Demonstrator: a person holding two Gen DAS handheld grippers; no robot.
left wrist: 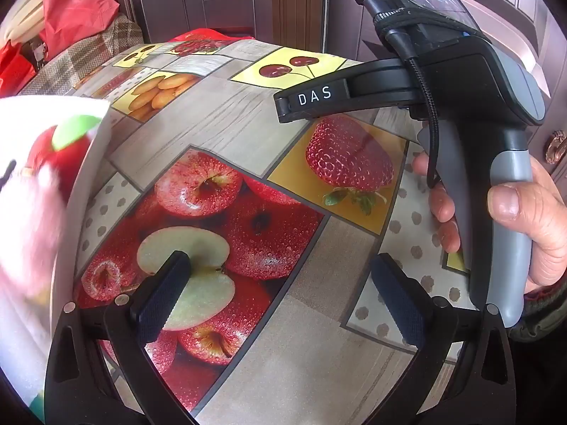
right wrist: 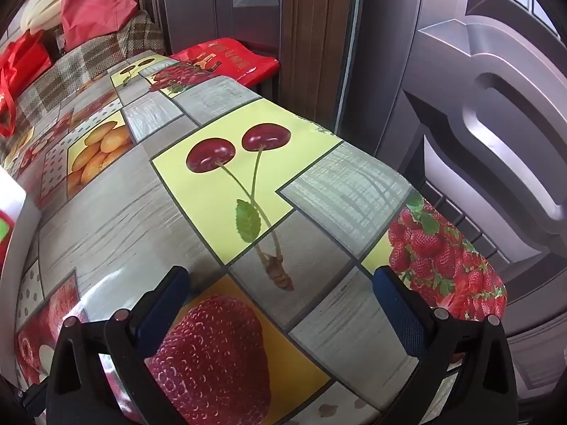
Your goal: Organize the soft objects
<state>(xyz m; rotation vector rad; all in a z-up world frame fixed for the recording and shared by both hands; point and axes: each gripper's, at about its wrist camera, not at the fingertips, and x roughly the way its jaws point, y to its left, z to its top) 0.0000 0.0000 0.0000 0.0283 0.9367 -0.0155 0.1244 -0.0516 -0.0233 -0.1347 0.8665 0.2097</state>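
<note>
A white container [left wrist: 42,212] stands at the left edge of the left wrist view; a red and green soft object [left wrist: 60,156] shows inside it, blurred. Its white edge also shows at the left of the right wrist view [right wrist: 14,205]. My left gripper [left wrist: 280,294] is open and empty above the fruit-print tablecloth [left wrist: 219,134], to the right of the container. My right gripper [right wrist: 280,304] is open and empty over the tablecloth's strawberry and cherry prints [right wrist: 248,184]. The right gripper's body [left wrist: 460,88], held by a hand [left wrist: 524,219], shows at the right of the left wrist view.
The table's right edge [right wrist: 460,248] drops off next to a purple panelled door [right wrist: 496,124]. Beyond the far end lie a red bag [right wrist: 226,60], a plaid-covered seat [right wrist: 88,63] and more red bags [right wrist: 95,3].
</note>
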